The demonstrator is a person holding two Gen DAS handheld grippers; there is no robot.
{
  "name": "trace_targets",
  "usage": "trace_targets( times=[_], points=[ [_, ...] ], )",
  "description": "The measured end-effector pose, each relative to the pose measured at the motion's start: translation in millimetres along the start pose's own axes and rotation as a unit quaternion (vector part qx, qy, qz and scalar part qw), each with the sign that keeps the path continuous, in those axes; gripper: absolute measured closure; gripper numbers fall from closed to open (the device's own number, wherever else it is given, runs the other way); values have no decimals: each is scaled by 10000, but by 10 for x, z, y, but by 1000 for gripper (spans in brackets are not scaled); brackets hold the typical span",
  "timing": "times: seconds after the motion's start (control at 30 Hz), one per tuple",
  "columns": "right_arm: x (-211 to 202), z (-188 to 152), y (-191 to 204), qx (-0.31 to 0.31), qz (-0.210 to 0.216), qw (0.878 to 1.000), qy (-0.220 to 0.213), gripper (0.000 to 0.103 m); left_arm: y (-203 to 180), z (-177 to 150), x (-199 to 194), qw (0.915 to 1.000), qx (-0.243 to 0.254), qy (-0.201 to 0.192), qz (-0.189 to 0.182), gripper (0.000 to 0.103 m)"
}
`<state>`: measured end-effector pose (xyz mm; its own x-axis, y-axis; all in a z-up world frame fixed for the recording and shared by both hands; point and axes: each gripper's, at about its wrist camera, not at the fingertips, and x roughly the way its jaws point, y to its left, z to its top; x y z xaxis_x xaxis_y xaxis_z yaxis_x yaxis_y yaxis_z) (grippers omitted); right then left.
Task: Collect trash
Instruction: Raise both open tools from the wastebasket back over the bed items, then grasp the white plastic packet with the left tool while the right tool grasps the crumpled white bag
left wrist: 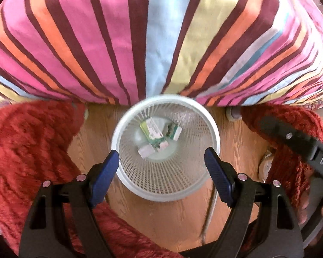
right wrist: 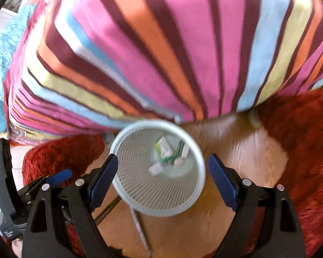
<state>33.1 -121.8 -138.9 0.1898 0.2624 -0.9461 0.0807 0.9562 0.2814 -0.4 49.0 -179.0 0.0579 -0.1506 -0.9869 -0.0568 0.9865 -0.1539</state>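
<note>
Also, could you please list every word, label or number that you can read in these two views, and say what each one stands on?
"DAS": white letters on the black body of the right gripper, cut off at the picture's edge.
Print on the small cartons in the white mesh bin: too small and blurred to read in either view.
Pale lettering on the grey handle at the lower left of the right wrist view: too small to read.

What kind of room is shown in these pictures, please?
Most likely a bedroom at home. A striped bedcover hangs down over a wooden floor, shaggy red rugs lie on either side, and a small white mesh wastebasket with scraps inside stands beside it.
</note>
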Motion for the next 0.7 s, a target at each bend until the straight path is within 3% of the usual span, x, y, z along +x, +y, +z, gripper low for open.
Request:
trace_targets(
  times=[0.27,0.5,0.7],
  points=[
    [-535,114,32,-292,-261,9912,-1263,22,-81,62,-483,9929,291,-1099,338,24],
    [-987,340,150,-658,-90,9703,-2325,22,-93,243,-965,9768,508,-2059,299,24],
    [-1168,720,252,-875,202,9606,-2631,22,-120,657,-1204,9677,578,-2432,320,24]
  ],
)
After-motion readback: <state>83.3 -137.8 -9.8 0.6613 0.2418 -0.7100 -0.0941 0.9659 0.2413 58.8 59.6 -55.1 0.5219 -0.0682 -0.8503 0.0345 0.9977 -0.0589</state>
